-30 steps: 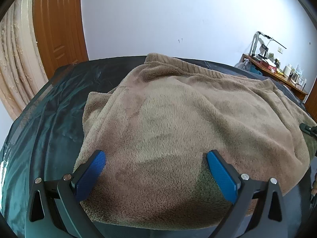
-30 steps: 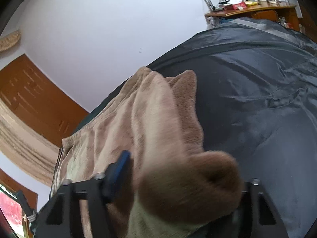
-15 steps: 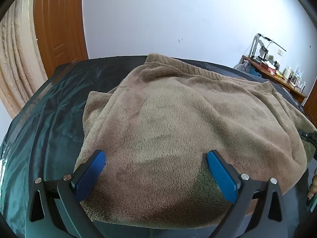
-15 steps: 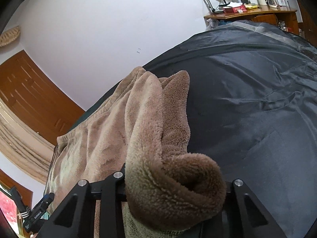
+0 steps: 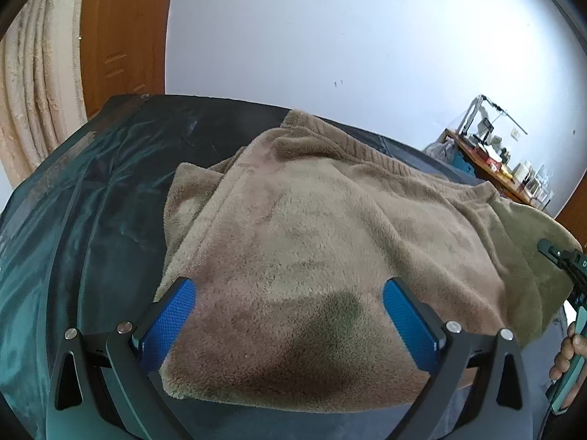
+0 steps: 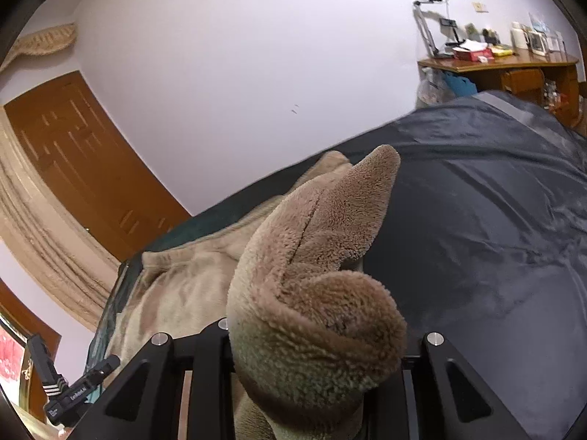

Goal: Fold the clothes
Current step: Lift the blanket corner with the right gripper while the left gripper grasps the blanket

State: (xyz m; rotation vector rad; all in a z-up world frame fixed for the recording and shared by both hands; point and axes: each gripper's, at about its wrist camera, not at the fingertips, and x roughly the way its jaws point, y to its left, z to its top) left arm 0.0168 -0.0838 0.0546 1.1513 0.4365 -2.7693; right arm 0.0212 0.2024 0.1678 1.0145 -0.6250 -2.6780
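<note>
A tan fleece garment (image 5: 330,220) lies spread on a dark cover (image 5: 91,220). My left gripper (image 5: 288,286) hovers open over the garment's near edge, its blue pads (image 5: 172,315) wide apart and nothing pinched between them. In the right wrist view, my right gripper (image 6: 315,348) is closing on a thick bunched fold of the garment (image 6: 323,256), raised off the cover; the fleece hides its pads. The right gripper's body (image 5: 565,267) and a hand (image 5: 567,352) show at the garment's right edge.
The dark cover (image 6: 495,220) stretches bare to the right of the garment. A wooden desk (image 6: 495,62) crowded with small items and a lamp stands by the white wall. A brown door (image 5: 121,36) and a beige curtain (image 5: 33,91) are at the left.
The right jaws closed in on the bunched fleece and lifted it; its blue pad no longer shows. The left gripper rolled a little and stayed open over the near edge.
</note>
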